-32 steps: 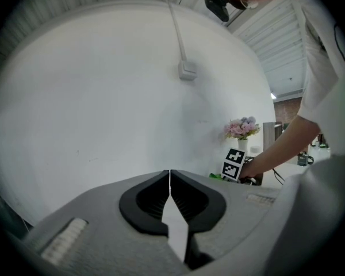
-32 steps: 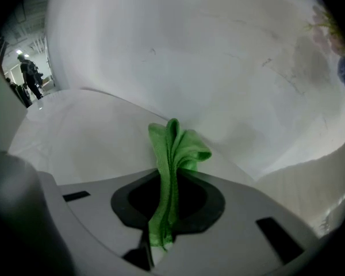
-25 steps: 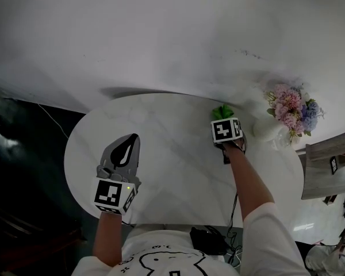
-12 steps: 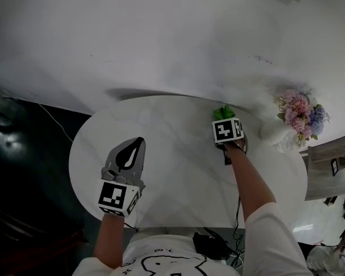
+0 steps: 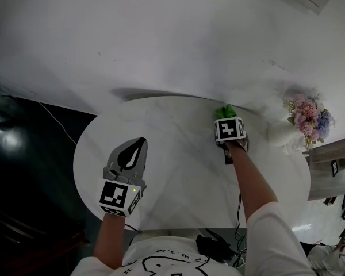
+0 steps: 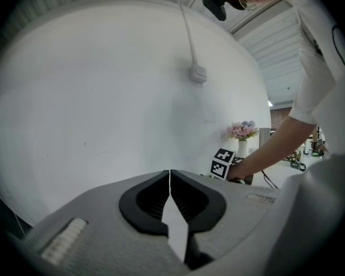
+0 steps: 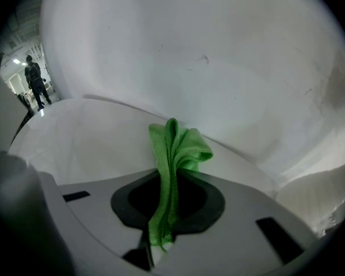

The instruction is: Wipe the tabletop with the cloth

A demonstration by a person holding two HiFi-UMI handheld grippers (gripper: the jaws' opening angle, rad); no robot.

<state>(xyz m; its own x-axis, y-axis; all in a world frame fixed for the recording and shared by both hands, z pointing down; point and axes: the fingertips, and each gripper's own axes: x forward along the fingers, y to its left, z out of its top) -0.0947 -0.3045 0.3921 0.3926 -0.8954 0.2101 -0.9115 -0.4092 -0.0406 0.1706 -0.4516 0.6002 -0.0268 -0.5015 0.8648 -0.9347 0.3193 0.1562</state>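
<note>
At lower left, our left gripper point(image 5: 139, 145) hangs over the bench point(image 5: 178, 160), its jaws together on nothing. Toward the upper right, near the bench's far edge, our right gripper point(image 5: 223, 118) is clamped on the green cloth point(image 5: 223, 110). The cloth's long axis runs along the jaws, and its bunched end points at the wall. We judge most of the wiping is left to do.

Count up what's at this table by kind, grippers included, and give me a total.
grippers: 2 (left gripper, right gripper)
green cloth: 1
vase of flowers: 1
total: 4
</note>
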